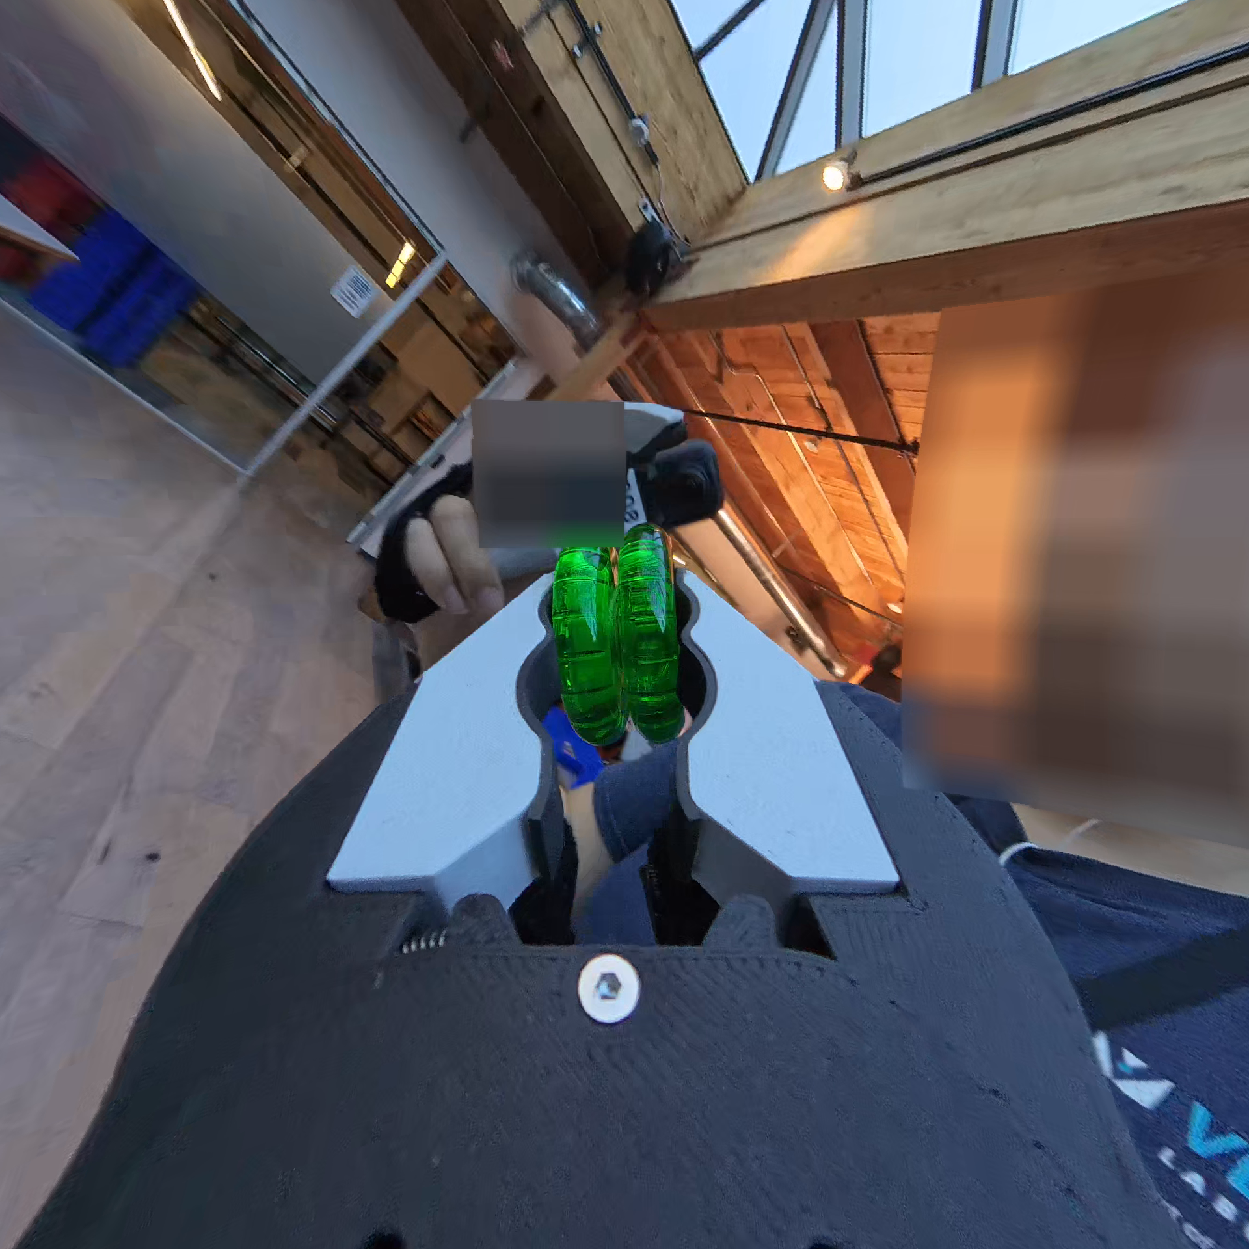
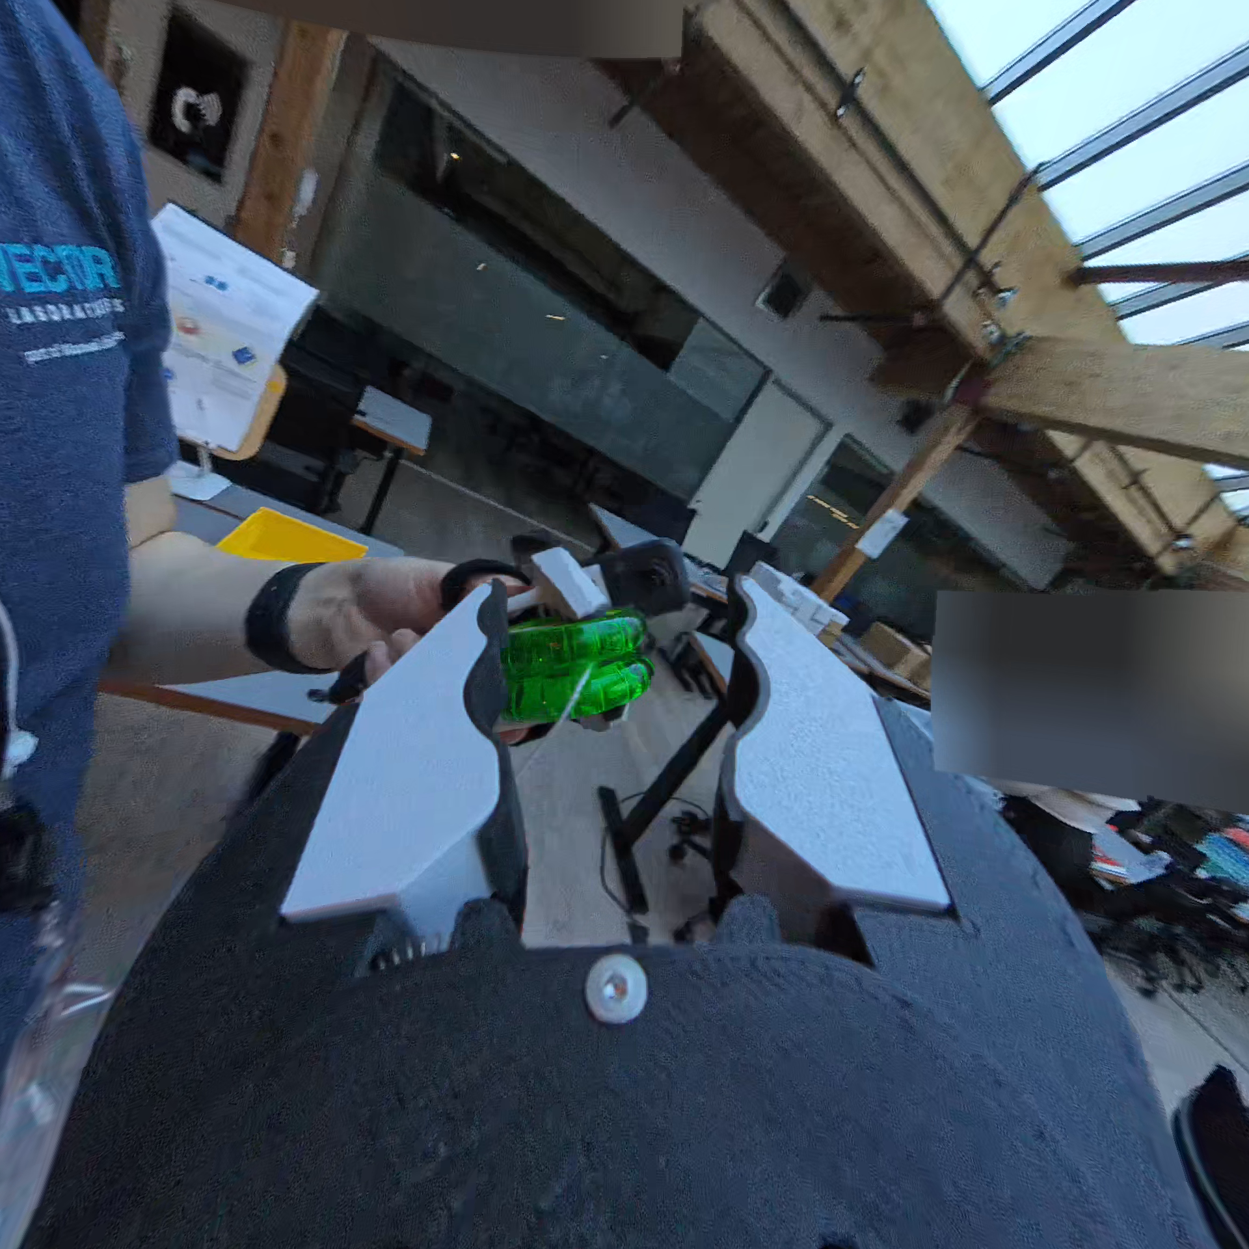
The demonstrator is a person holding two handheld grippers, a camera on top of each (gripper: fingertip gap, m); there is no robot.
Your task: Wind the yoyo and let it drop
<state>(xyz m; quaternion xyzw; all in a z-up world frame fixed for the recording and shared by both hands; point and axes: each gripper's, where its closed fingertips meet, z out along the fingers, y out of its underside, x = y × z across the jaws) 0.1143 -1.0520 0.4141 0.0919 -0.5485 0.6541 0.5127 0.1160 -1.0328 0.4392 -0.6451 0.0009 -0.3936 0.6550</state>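
Observation:
A translucent green yoyo (image 1: 615,635) is pinched edge-on between the white fingers of my left gripper (image 1: 611,588), which is shut on it and held up in the air. In the right wrist view the yoyo (image 2: 574,666) lies on its side in the far left gripper (image 2: 574,595), held by a hand (image 2: 351,615) with a black strap. A thin white string (image 2: 571,703) runs from the yoyo's groove down toward the camera. My right gripper (image 2: 616,588) is open and empty, its fingers spread just short of the yoyo, which sits nearer its left finger. The right gripper's camera (image 1: 682,486) shows behind the yoyo.
The person's blue shirt (image 2: 61,405) is close on the left. Below are a grey table (image 2: 223,696) with a yellow bin (image 2: 284,537), black desk legs (image 2: 669,784) and a wooden floor (image 1: 101,608). Wooden beams (image 1: 946,223) and skylights are overhead.

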